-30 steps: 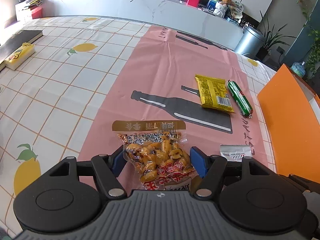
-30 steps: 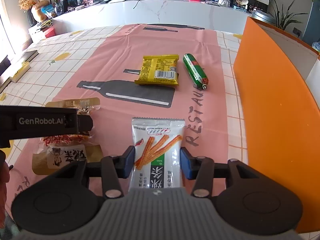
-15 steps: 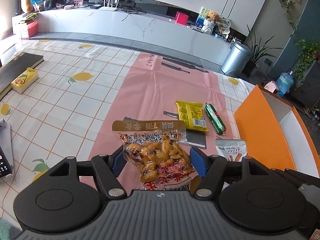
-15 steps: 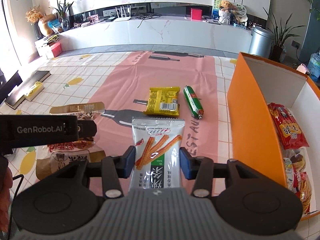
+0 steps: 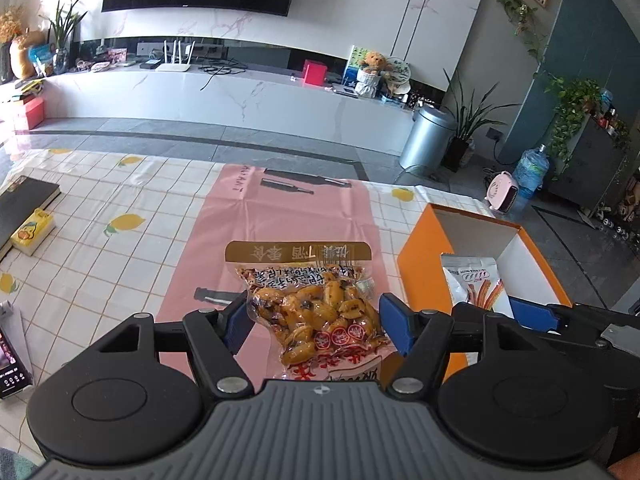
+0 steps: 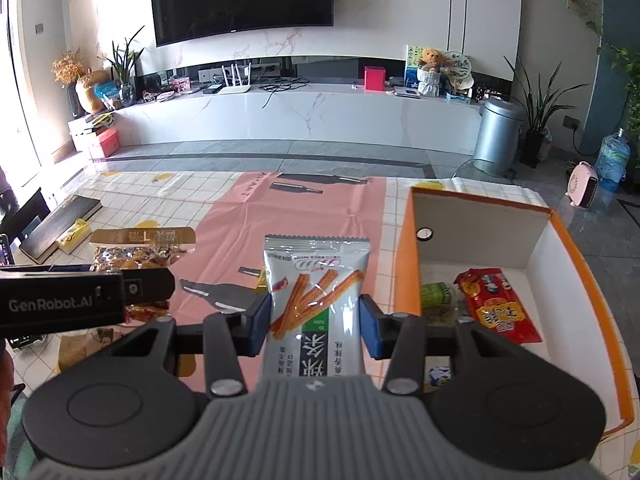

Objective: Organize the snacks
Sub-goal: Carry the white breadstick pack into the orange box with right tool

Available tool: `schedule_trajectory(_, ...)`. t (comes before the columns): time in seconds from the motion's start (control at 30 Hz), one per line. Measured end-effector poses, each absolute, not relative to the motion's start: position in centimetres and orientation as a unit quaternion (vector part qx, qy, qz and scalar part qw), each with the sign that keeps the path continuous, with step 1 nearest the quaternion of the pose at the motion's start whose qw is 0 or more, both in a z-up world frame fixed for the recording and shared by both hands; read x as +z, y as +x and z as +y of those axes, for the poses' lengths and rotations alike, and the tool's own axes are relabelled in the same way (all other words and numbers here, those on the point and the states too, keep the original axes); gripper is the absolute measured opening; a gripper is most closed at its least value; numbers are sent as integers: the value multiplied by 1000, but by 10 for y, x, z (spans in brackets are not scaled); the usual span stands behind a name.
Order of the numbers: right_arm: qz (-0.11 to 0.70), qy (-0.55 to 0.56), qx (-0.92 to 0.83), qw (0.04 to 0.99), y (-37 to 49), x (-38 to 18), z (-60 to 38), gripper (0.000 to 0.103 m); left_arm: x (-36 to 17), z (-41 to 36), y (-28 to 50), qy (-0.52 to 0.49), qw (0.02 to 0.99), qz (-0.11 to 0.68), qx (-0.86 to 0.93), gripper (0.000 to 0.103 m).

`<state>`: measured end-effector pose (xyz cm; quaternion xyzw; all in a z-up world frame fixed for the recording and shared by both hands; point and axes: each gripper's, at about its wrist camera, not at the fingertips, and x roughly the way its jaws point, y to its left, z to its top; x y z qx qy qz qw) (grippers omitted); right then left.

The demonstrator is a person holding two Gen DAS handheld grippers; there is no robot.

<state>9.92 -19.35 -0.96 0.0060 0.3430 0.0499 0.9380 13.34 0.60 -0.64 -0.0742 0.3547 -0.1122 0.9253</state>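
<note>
My left gripper is shut on a clear pack of roasted beans with a gold top strip, held up above the pink mat. My right gripper is shut on a white and green pack of snack sticks, also lifted off the table. The orange box stands at the right, white inside, with a red snack pack and a green item in it. The left wrist view shows the stick pack in front of the orange box. The bean pack shows at the left of the right wrist view.
A black book and a small yellow box lie at the table's left edge. A phone lies near the front left. The lemon-print cloth covers the table. A metal bin stands on the floor beyond.
Both grippers have risen with their packs and the table has dropped away below. The inside of the orange box has come into view. The yellow pack and green sausage no longer show.
</note>
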Motion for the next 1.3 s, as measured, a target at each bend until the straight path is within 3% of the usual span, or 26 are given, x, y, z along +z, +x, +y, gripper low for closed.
schedule_trajectory(0.4,358,0,6,934,99,2,-284,44,16,-84,141,-26,922,338,-189,74)
schedule_trajectory(0.5,366,-15,2,930,106,-2,-301,44,10,-105,150,-17,912,352,-212,17)
schedule_trajectory(0.77,408,-1,-7,913,130,-34,-339,44,-9,-162,175,19,884,383,-268,17)
schedule_trajectory(1.17,429,33,16,902,126,-40,-350,44,-22,-110,192,4,873,412,-260,19)
schedule_trajectory(1.3,433,45,19,900,131,-39,-351,44,-34,-92,185,36,863,433,-258,46)
